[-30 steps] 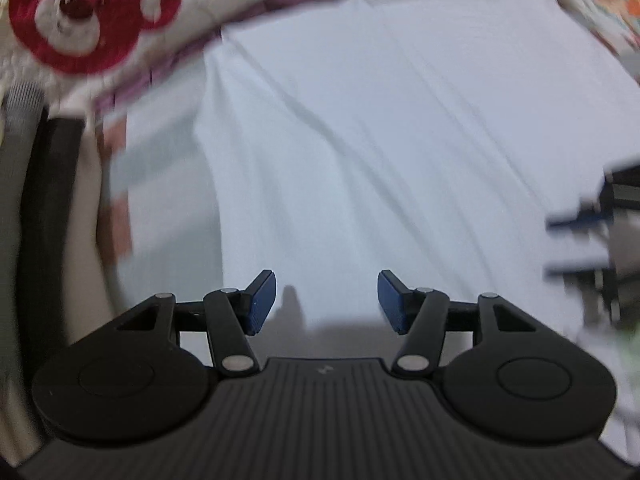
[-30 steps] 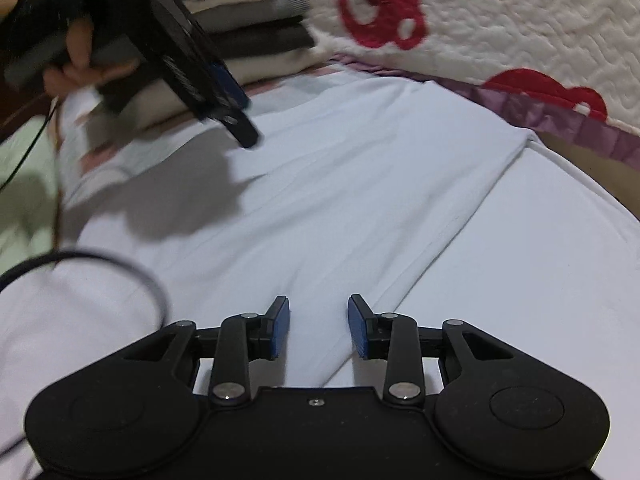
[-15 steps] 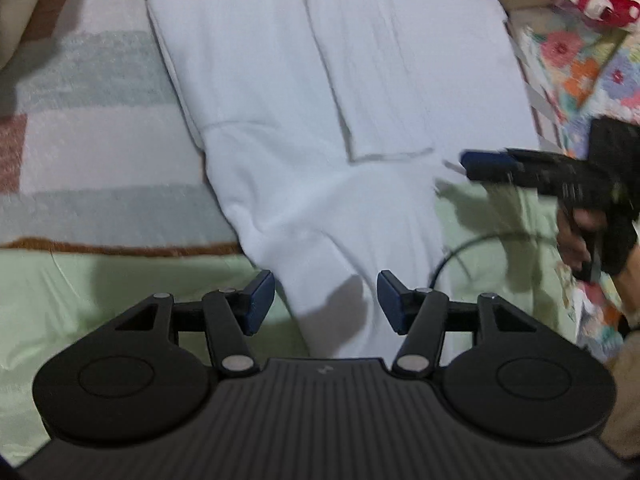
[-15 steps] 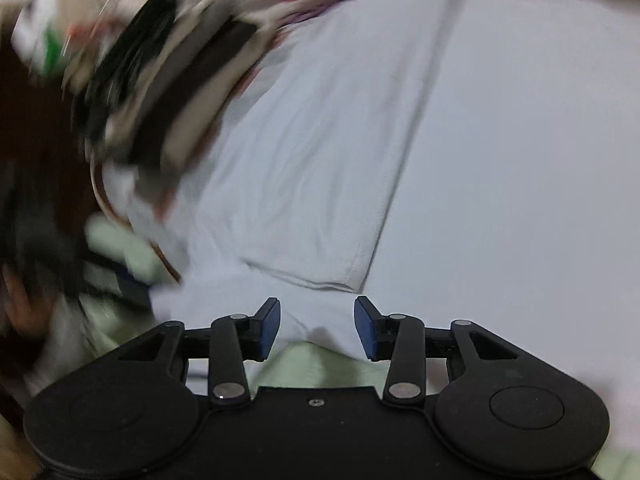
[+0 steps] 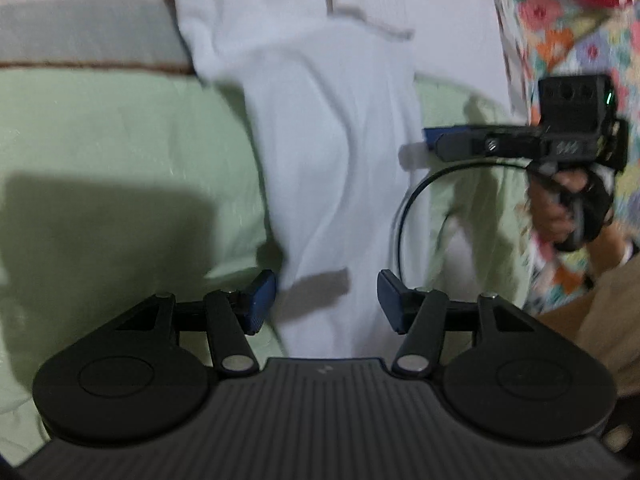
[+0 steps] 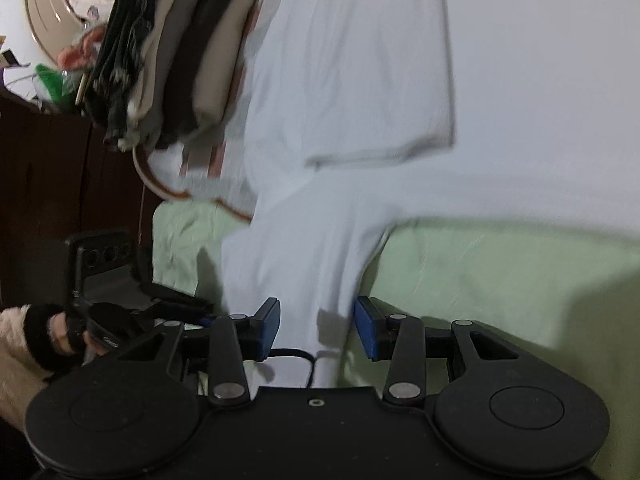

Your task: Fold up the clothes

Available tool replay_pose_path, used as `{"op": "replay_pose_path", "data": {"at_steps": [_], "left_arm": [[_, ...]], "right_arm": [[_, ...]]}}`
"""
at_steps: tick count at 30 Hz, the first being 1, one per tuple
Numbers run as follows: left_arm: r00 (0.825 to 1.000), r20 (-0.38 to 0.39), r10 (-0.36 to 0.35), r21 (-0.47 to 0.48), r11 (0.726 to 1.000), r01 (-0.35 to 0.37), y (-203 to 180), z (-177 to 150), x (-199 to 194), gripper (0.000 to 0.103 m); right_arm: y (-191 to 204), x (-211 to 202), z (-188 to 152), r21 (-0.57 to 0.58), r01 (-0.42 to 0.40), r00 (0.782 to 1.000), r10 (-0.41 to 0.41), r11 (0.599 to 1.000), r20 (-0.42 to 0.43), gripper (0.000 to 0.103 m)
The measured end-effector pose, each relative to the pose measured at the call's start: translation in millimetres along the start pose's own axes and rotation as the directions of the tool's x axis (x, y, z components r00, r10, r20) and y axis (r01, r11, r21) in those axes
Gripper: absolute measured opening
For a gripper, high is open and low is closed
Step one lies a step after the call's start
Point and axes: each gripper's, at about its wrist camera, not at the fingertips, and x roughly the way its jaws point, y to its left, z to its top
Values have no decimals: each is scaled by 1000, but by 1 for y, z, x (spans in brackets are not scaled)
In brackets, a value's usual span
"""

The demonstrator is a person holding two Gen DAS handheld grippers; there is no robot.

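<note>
On green sheet [image 5: 120, 128], white garment [image 5: 320, 128]

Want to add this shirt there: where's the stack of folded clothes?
Right wrist view, upper left: the folded stack sits beside the white garment.

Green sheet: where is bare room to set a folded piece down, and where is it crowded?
Bare green sheet lies to one side of the white garment, below the brown-edged blanket. Another bare patch borders the garment's other side. The clothes stack and the black cable crowd the remainder.
</note>
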Motion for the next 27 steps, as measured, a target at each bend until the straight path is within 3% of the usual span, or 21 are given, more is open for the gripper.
{"op": "replay_pose_path", "data": {"at_steps": [2,7,8,9,11,13,16,19,20,21,22,23,24,27], "left_arm": [[999,-11,43,41,998,-43,-3,-5,9,55],[999,35,4,36,999,-5,-7,0,12,54],[999,43,-2,46,999,0,-9,0,13,47],[999,51,-8,55,998,6,-12,0,14,25],[998,60,3,112,994,-9,-21,0,14,2],[996,86,13,212,977,-31,-34,-3,6,2],[991,132,17,335,940,-61,-56,-6,-14,2],[977,211,-28,324,945,-43,-67,7,-38,2],[970,239,-42,312,949,-36,-70,13,-46,2],[962,269,-53,296,955,-30,-72,21,-55,2],[954,293,-63,298,954,-28,-73,28,-63,2],[946,316,-71,303,953,-29,-75,36,-72,2],[939,338,-68,331,942,-51,-80,44,-80,2],[915,399,-68,428,896,-120,-91,71,-101,2]], "right_arm": [[1,9,-7,6,-14,999,14,1000,-32,47],[0,21,-19,1,-31,996,31,1000,-82,48],[0,22,-19,-5,-31,996,31,999,-79,48],[0,23,-19,-11,-32,997,31,999,-77,48],[1,23,-17,-25,-35,997,33,999,-74,49],[1,21,-14,-40,-41,997,38,998,-74,49],[12,12,-10,-156,-10,998,0,988,-61,50],[18,3,-4,-230,-31,999,21,973,-48,52],[14,2,-2,-219,-80,996,70,972,-53,52],[11,2,2,-208,-125,992,116,970,-55,45],[8,-1,14,-198,-121,993,119,973,-26,24],[4,-3,26,-187,-118,993,121,975,4,14],[1,-5,38,-176,-115,992,122,978,33,9],[-9,-12,74,-143,-106,985,124,984,121,9]]}}
